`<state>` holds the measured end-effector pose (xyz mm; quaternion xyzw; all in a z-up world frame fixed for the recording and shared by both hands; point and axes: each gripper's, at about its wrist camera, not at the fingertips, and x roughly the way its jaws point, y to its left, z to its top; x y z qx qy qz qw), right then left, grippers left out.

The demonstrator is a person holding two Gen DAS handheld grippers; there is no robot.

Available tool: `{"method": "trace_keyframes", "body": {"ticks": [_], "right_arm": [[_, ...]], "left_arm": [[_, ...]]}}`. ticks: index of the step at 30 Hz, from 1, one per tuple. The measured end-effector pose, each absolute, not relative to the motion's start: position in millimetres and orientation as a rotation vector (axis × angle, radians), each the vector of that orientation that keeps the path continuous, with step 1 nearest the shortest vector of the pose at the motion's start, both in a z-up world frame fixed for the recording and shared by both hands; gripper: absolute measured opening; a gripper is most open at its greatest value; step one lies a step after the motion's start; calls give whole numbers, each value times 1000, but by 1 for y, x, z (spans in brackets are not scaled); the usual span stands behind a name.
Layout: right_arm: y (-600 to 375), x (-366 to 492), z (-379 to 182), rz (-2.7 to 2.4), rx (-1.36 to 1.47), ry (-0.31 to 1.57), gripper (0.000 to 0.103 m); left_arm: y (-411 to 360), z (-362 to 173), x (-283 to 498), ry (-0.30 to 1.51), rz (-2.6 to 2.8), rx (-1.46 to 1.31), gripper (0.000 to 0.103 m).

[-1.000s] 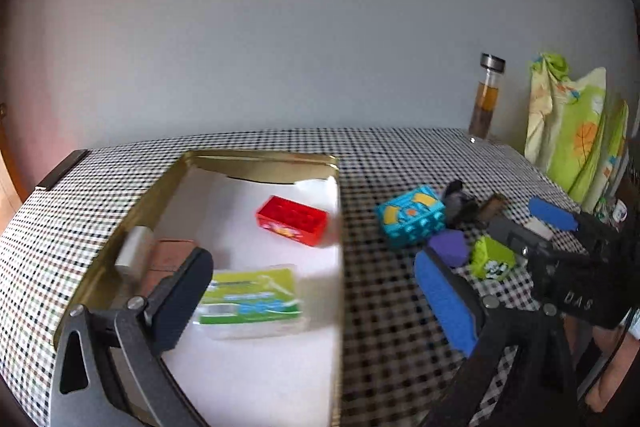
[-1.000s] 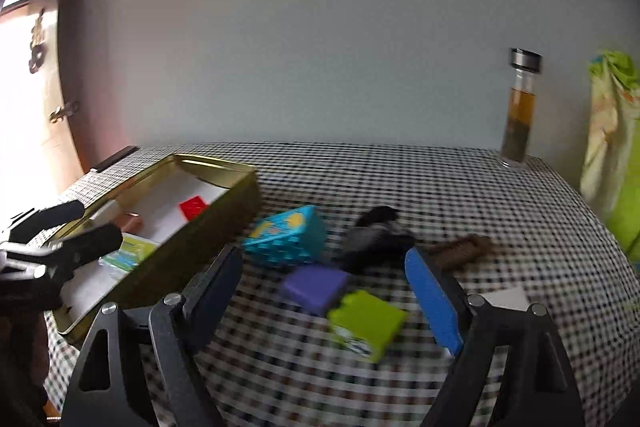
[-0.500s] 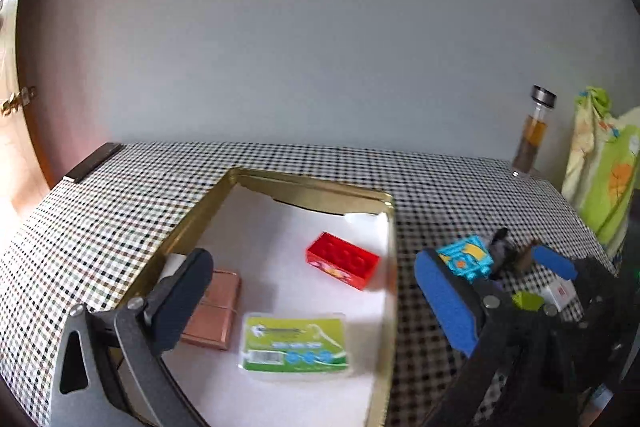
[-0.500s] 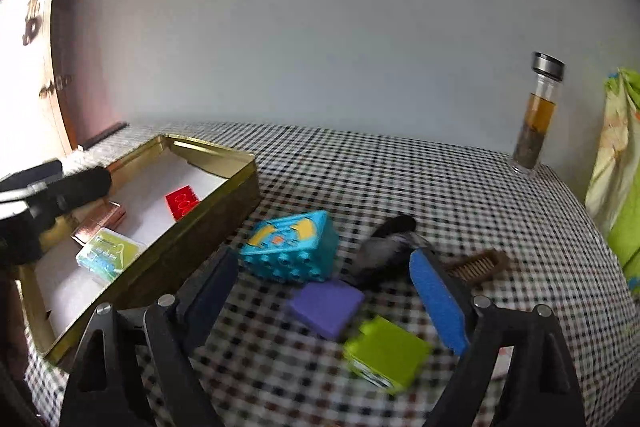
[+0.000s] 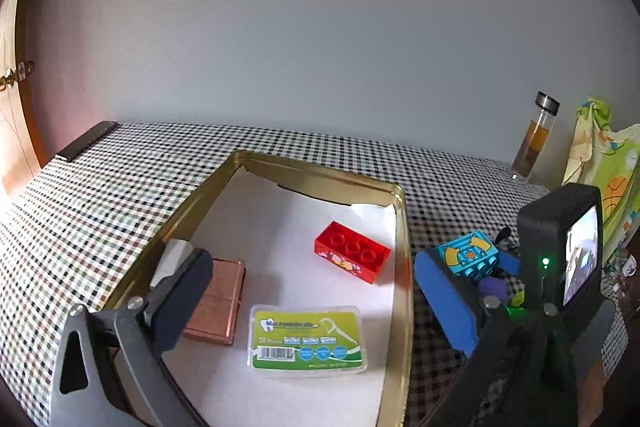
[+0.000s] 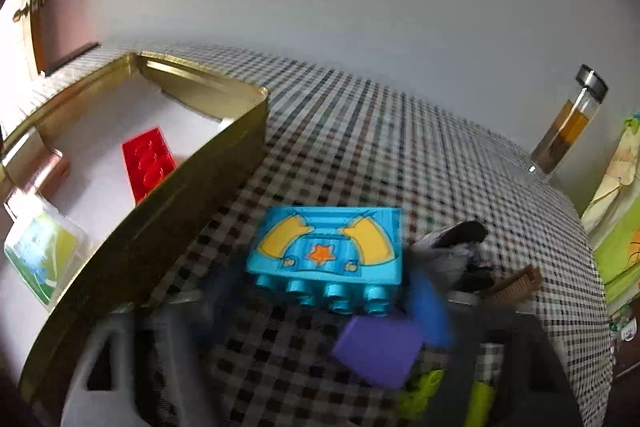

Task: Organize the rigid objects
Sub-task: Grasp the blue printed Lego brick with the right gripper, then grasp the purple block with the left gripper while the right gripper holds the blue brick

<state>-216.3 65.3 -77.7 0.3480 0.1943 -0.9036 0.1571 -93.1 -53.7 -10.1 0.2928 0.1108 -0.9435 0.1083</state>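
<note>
The left tongs [image 5: 308, 291] are spread wide and hold nothing, hanging above the gold tin [image 5: 402, 267] with one dark finger over its left wall and the blue-padded finger near its right wall. The left view looks down into the tin: a green floss-pick box [image 5: 306, 341] lies flat between the fingers, a copper-coloured flat case [image 5: 222, 301] sits just left of it, a pale block [image 5: 172, 259] leans at the left wall, and a red brick [image 5: 352, 257] lies farther back, studs up, its long axis running diagonally from back-left to front-right.

The right tongs [image 6: 320, 319] are blurred in their own view, parted to either side of the blue brick [image 6: 330, 253] and not closed on it. Whether the pads touch the brick cannot be told. That brick lies on the checked surface [image 6: 380, 147] just outside the tin's right wall, tipped on its side: studs toward the camera, its printed face with yellow arcs and an orange star upward, long axis across the view. Only this view shows a purple block [image 6: 378, 349] touching its near right corner, lime-green pieces [image 6: 424, 391] below, and a dark object [image 6: 456, 247] and a brown comb-like piece [image 6: 512, 283] to the right. A glass bottle [image 6: 568, 127] of amber liquid stands well apart at the back.
</note>
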Motion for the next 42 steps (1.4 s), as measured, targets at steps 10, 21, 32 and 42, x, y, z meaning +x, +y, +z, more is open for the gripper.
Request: {"method": "trace_keyframes", "body": {"ticks": [10,21,32,42], "right_arm": [[141,-168,-43,-2721,762,248,66],[239,-174,-37,-2877,742,-9,66],[269,-177,-37,-2898,728,-120,67],[270,-181,-39,-2892,752,-119,67]], "left_arm": [[-5,-6,-89,253,-2890,835,102],[66,-21,-107,106,-2972,935,102],[98,-31,-117,3,-2989,1020,97],[100,-46,-141,-3,-2935,1121,76]]}}
